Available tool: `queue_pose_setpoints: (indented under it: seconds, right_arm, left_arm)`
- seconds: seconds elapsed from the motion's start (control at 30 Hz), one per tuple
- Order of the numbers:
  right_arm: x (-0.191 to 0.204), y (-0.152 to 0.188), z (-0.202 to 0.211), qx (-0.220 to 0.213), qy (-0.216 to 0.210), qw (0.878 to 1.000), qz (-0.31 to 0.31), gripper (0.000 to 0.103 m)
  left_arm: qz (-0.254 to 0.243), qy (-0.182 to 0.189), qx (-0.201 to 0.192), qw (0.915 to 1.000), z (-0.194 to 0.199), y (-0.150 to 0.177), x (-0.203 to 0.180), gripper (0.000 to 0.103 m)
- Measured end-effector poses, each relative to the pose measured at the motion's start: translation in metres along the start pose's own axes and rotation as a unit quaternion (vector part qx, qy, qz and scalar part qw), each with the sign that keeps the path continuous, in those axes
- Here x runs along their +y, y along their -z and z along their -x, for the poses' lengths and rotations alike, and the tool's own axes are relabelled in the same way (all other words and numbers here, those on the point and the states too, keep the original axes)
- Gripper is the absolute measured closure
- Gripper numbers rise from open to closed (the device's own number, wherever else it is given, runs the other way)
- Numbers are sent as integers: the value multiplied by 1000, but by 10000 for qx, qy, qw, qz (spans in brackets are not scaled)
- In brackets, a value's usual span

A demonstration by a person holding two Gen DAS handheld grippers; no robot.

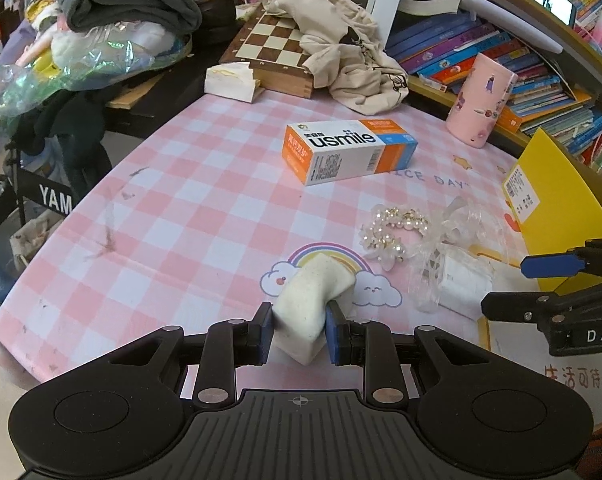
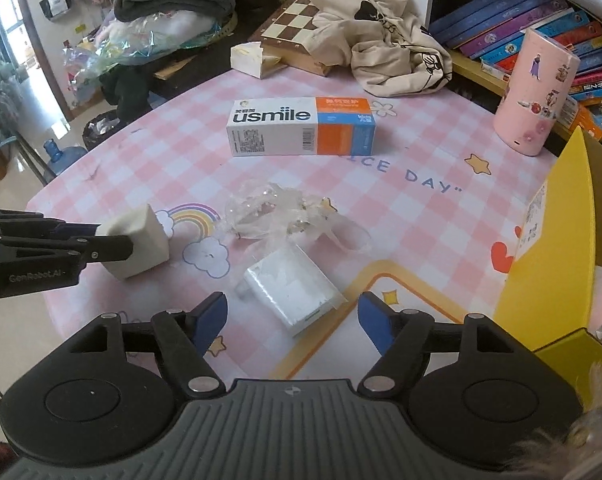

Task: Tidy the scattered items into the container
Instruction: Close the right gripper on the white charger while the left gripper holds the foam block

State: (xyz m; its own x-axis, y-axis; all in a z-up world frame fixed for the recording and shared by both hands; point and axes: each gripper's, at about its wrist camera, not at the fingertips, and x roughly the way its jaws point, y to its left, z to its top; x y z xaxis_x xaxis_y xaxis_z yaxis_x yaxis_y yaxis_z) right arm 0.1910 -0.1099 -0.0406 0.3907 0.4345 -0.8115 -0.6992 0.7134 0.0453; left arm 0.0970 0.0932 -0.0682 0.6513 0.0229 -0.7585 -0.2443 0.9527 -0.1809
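Our left gripper [image 1: 299,330] is clenched on a white sponge block [image 1: 315,300], squeezing it above the near edge of the pink checked tablecloth [image 1: 181,184]. Our right gripper [image 2: 293,316] stands released, jaws wide with nothing pressed, just near a bagged white charger [image 2: 297,292]. The yellow box [image 2: 557,248] sits at the right; the usmile carton [image 2: 301,126] lies farther off.

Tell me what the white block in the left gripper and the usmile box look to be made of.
White block: likely soft foam or sponge, matte and speckled; it dents where the left gripper pinches it.
usmile box: printed cardboard, smooth with a slight sheen, crisp folded edges.
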Motion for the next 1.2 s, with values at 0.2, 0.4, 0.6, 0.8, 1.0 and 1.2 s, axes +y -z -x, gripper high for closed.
queue_pose_setpoints:
  seconds: [0.2, 0.4, 0.6, 0.8, 1.0, 1.2]
  right_arm:
    - [-4, -4, -6, -48, -108, 9999, 122, 33]
    - [-3, -8, -38, 171, -276, 9976, 616, 29]
    - [-6, -3, -42, 647, -819, 9928, 590, 43]
    - [8, 8, -29, 562, -624, 9924, 899, 39]
    - [9, -1, -37, 457, -580, 9967, 333, 40]
    - [15, -5, -45, 350, -348, 9983, 322, 55]
  left_arm:
    - [13, -25, 3, 10000, 0, 1, -2, 78]
    - [6, -68, 14, 10000, -1, 0, -3, 78]
    - [41, -94, 19, 9999, 1, 1, -3, 78]
    - [58, -111, 13, 9999, 0, 2, -4, 78]
    - [10, -116, 34, 9999, 1, 2, -6, 78]
    - [2, -122, 36, 9999, 0, 2, -7, 78]
